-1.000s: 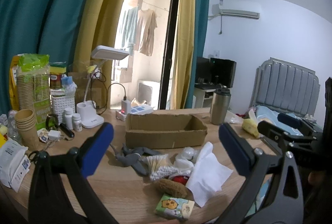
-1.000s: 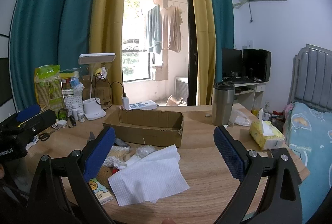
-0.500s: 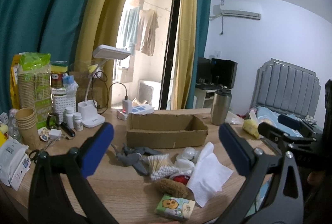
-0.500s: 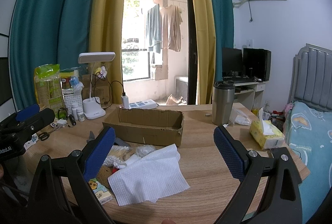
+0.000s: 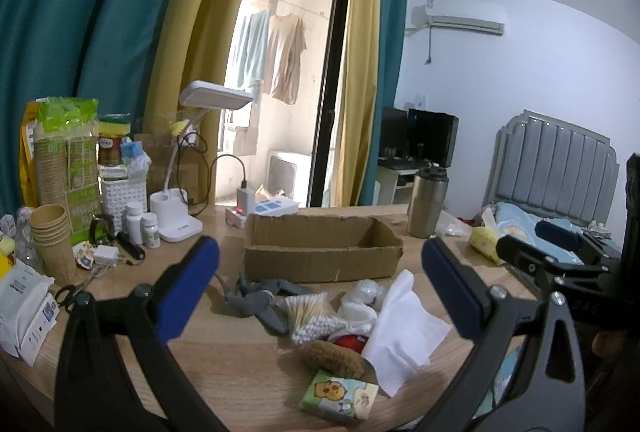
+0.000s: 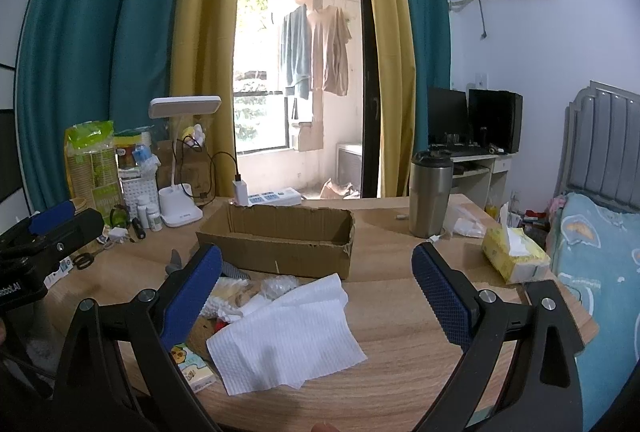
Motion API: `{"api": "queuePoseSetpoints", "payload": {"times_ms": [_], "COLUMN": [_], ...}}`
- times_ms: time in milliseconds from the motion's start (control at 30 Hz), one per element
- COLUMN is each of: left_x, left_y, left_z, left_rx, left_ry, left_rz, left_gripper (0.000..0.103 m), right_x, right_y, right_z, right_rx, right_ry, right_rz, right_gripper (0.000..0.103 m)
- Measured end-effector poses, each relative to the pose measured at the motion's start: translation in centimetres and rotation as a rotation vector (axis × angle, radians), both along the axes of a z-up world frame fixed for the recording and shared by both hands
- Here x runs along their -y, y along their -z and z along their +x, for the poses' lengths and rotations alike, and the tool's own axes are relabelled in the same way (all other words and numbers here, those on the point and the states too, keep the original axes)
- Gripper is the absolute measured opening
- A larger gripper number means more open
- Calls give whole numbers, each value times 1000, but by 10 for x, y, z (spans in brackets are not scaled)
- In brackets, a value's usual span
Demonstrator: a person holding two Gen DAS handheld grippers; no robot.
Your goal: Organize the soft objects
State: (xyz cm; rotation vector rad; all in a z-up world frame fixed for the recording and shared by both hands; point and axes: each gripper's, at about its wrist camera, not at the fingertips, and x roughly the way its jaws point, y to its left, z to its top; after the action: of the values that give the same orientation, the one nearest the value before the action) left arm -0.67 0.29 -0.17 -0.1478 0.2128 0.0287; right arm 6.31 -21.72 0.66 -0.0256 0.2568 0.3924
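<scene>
Over the last second nothing has shifted: my left hand-held gripper (image 5: 320, 284) and right hand-held gripper (image 6: 316, 284) remain wide open and empty above the table (image 6: 400, 296). The white tissue (image 6: 284, 336) and cotton swabs (image 5: 310, 316) lie in front of the empty cardboard box (image 6: 276, 244), so sorting has not begun.

Matt corrugated cardboard box (image 6: 280, 240), embossed paper towel (image 6: 284, 336), brushed-metal tumbler (image 6: 430, 196), probably laminate woodgrain table (image 6: 400, 296)

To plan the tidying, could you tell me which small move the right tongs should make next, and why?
Probably lower the open right tongs onto the white paper towel: it lies nearest, on top of the pile, and the brown cardboard box behind it looks empty.
</scene>
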Motion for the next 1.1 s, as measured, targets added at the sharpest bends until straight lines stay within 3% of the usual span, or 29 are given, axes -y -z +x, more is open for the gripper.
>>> {"api": "queuePoseSetpoints", "payload": {"times_ms": [300, 800, 1100], "left_x": [6, 24, 30], "left_y": [17, 88, 121], "left_z": [17, 62, 71], "left_rx": [-83, -402, -527], "left_ry": [28, 141, 191], "left_rz": [12, 76, 97], "left_gripper": [102, 102, 102], "right_x": [0, 8, 2], "right_y": [11, 58, 84], "right_z": [8, 43, 60], "right_rx": [-34, -172, -247], "right_ry": [5, 45, 37], "right_rz": [3, -3, -13], "right_gripper": [98, 98, 98]}}
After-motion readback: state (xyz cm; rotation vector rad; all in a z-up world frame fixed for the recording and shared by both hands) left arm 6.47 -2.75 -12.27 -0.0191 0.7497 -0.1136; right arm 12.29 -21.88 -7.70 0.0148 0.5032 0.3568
